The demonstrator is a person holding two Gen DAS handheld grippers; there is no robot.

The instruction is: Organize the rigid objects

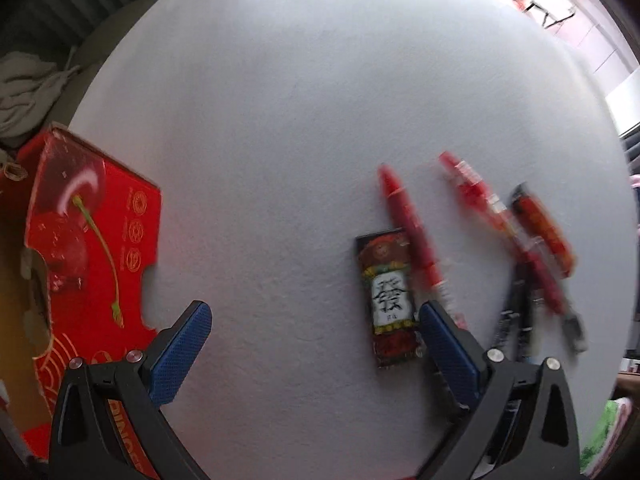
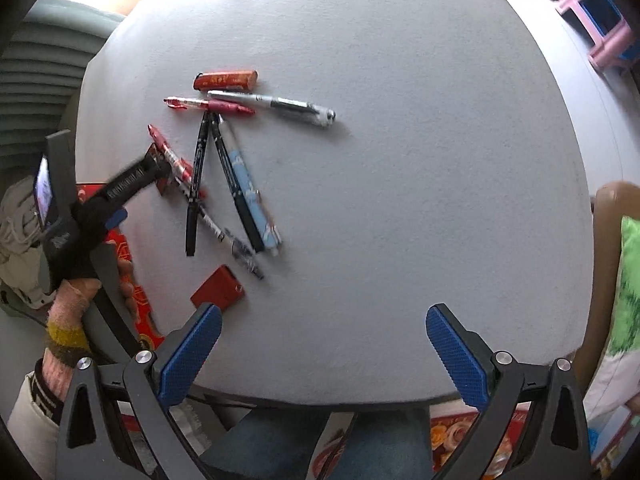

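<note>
**Both grippers open over the grey table**

Blue pads sit at the bottom of my left wrist view: the left gripper [image 1: 316, 344] has its fingers wide apart with nothing between them. Just inside the right-hand pad lies a dark card [image 1: 390, 300] with a large printed character, flat on the table [image 1: 280, 120]. A red pen [image 1: 410, 224] lies along the card's right edge, overlapping its upper corner. Further right a second red pen [image 1: 480, 208] slants down the frame, with an orange lighter [image 1: 544, 232] just beside it. All of these are blurred. At the left edge a red box [image 1: 92, 240] printed with cherries overlaps the table rim.

From the right wrist view, the right gripper [image 2: 324, 344] is also spread wide and empty, low over the near table edge. A small red case [image 2: 218, 290] lies just above its left pad. The pile of pens [image 2: 224, 176] sits in the upper left of the frame, well apart from this gripper: black, red, clear and a pale blue one crossing each other, with the lighter [image 2: 226, 80] at the top beside a clear pen [image 2: 272, 106]. At far left I see a hand [image 2: 80, 292] in a pink knitted sleeve gripping the left tool, whose tip reaches the pile's left side.
</note>
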